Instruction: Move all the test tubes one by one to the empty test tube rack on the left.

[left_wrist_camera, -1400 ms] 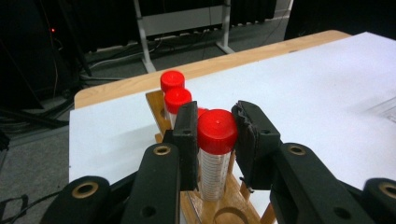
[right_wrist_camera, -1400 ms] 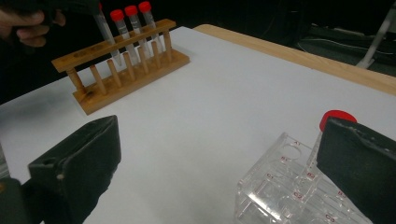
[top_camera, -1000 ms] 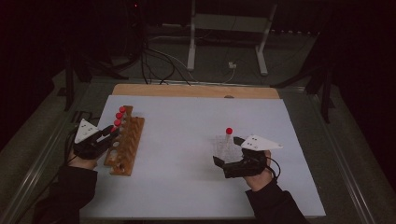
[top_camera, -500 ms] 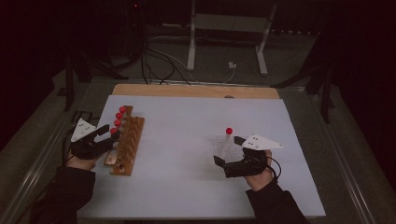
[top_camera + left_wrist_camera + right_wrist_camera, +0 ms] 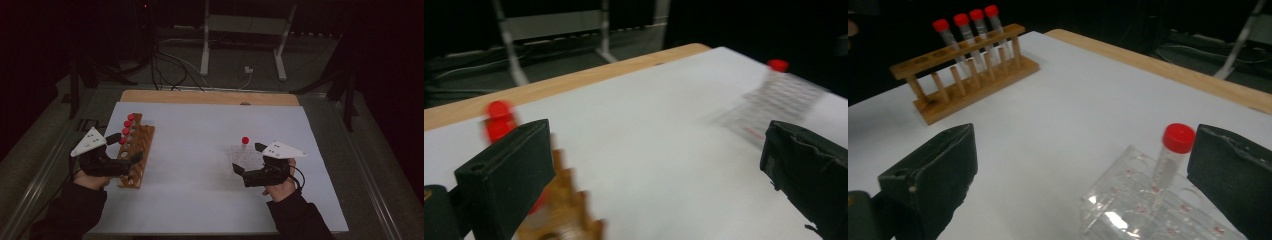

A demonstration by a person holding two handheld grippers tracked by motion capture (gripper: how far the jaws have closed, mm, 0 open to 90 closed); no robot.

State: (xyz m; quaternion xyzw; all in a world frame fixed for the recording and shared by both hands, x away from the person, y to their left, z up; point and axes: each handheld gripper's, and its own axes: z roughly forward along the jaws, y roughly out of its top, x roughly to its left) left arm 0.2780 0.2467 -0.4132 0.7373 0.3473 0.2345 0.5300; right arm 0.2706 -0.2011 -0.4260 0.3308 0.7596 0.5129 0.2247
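No legible text, labels or numbers on anything.

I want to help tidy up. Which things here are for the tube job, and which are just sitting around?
For the job:
- wooden rack holding four red-capped tubes
- clear rack with one red-capped tube
- left hand-held gripper, open
- right hand-held gripper, open

Just lying about:
- cables on the floor
- metal stand behind the table

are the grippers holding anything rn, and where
Nothing is held. The left gripper, by the wooden rack, has just opened; the right gripper is open beside the tube.
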